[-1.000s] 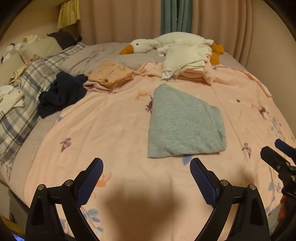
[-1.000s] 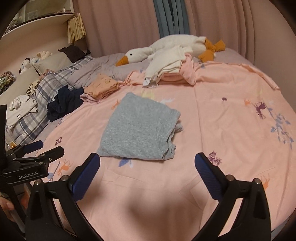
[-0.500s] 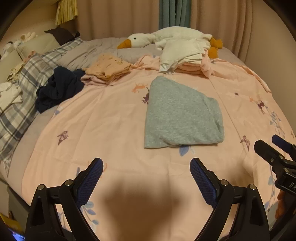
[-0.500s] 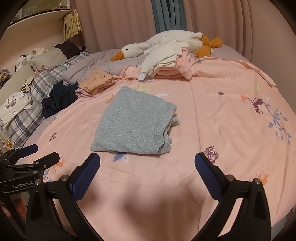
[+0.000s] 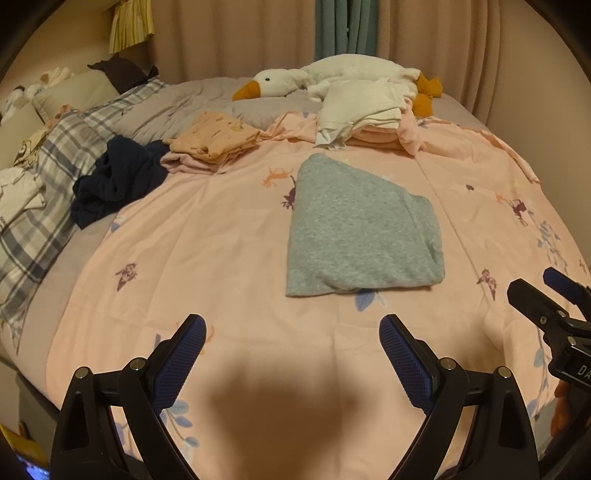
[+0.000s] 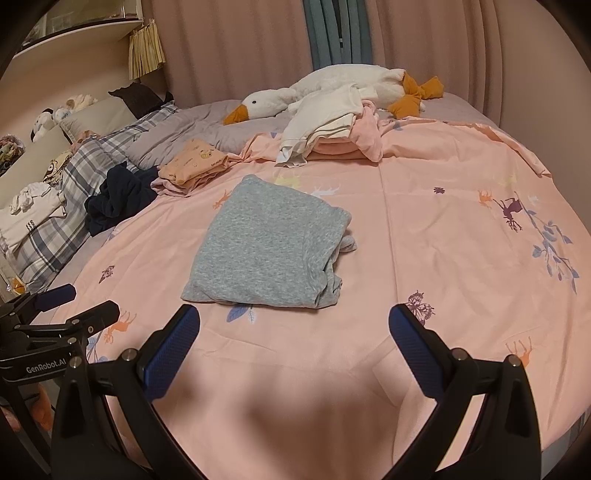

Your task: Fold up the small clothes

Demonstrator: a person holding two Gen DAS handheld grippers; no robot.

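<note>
The left gripper (image 5: 292, 338) hangs over the near edge of the bed with its blue fingers (image 5: 183, 350) spread wide and nothing between them. The right gripper (image 6: 294, 330) does the same, fingers wide and empty. Each camera also catches the other gripper at the side of its picture.

The folded grey top (image 5: 354, 229) lies flat in the middle of the pink sheet (image 5: 207, 240), well apart from both grippers. Only the right view shows its right side, where the layers bunch up and a small bit of cloth sticks out (image 6: 345, 243). The left view shows that edge as one smooth fold. The right view also shows a shelf (image 6: 74, 33) high on the left wall, and small soft toys (image 6: 55, 114) below it; the left view only shows those toys as a blur in its corner.

Far on the bed lies a white toy goose (image 5: 332, 79) with an orange beak. A heap of white and pink clothes (image 5: 369, 118) rests against it. To the left sits a folded peach stack (image 5: 210, 142), and just beside it a dark blue crumpled garment (image 5: 114, 181) near a checked pillow (image 5: 44, 206). Pink curtains (image 6: 240, 48) cover the far wall, with a teal strip between them.

The bottom of each picture is dark and blurry, so the near edge of the bed is hard to make out.
</note>
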